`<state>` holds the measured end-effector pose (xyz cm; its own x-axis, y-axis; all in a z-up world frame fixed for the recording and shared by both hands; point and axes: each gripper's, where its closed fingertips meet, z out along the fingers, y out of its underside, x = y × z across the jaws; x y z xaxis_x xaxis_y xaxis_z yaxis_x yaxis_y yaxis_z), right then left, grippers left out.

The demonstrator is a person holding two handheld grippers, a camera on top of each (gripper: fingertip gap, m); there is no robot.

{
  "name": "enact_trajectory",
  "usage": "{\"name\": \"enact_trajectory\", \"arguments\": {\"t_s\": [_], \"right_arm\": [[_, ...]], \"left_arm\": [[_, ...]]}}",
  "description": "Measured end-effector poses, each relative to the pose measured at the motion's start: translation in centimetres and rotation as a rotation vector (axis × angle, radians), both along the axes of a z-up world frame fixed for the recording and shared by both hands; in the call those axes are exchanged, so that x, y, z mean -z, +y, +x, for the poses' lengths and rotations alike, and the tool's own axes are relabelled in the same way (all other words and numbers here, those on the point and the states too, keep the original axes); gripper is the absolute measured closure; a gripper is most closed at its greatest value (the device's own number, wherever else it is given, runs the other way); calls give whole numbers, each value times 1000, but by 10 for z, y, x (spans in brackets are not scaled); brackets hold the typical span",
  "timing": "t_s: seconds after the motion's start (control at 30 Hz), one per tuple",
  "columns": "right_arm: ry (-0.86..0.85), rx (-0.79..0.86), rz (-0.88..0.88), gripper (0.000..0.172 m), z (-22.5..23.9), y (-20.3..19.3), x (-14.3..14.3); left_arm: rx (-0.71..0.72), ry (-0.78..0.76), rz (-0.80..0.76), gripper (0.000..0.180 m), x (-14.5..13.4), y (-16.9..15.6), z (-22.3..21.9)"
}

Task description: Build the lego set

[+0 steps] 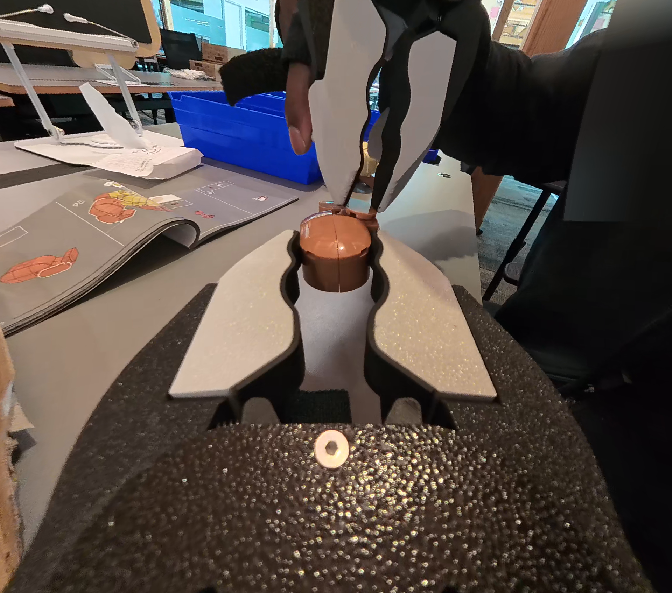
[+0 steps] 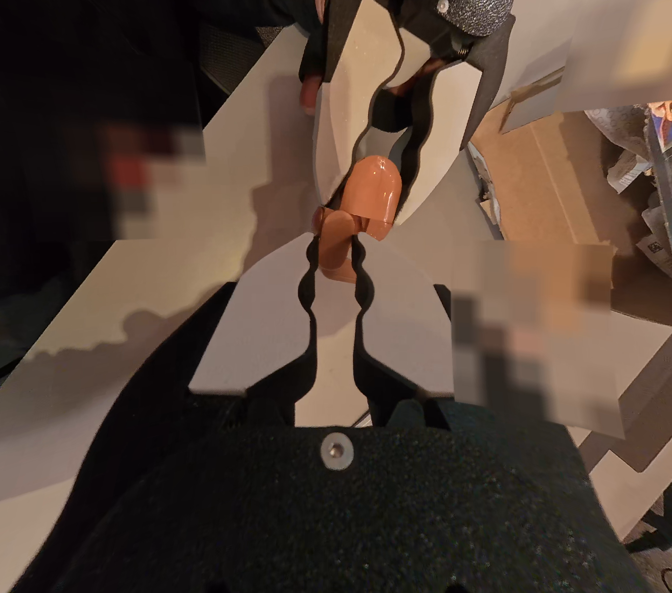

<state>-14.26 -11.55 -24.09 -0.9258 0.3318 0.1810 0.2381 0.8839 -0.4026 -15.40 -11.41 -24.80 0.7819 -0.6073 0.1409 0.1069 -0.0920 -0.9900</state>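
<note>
In the left wrist view my left gripper (image 1: 336, 248) is shut on a brown domed cylinder piece (image 1: 334, 259), with both pads pressed on its sides just above the grey table (image 1: 109, 357). My right gripper (image 1: 360, 204) comes down from above and is shut on a small flat brown piece (image 1: 358, 212) joined to the dome's far side. In the right wrist view my right gripper (image 2: 336, 248) pinches that flat rounded piece (image 2: 334, 248) between its tips. The left gripper (image 2: 363, 212) is opposite, holding the dome (image 2: 371, 197).
An open instruction booklet (image 1: 127, 223) lies to the left. A blue bin (image 1: 247, 139) stands behind it, and a white stand with paper (image 1: 109, 139) at the far left. A cardboard box (image 2: 538, 175) sits beside the table. The table edge (image 1: 469, 212) runs to the right. Both grippers' tips are close together, under 4 cm apart.
</note>
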Motion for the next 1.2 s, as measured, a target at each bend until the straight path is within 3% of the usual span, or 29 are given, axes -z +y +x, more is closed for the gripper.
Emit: {"name": "enact_trajectory", "arguments": {"t_s": [1.2], "right_arm": [[33, 12, 22, 156, -8, -5, -3]], "left_arm": [[-36, -58, 20, 145, -6, 1, -7]]}}
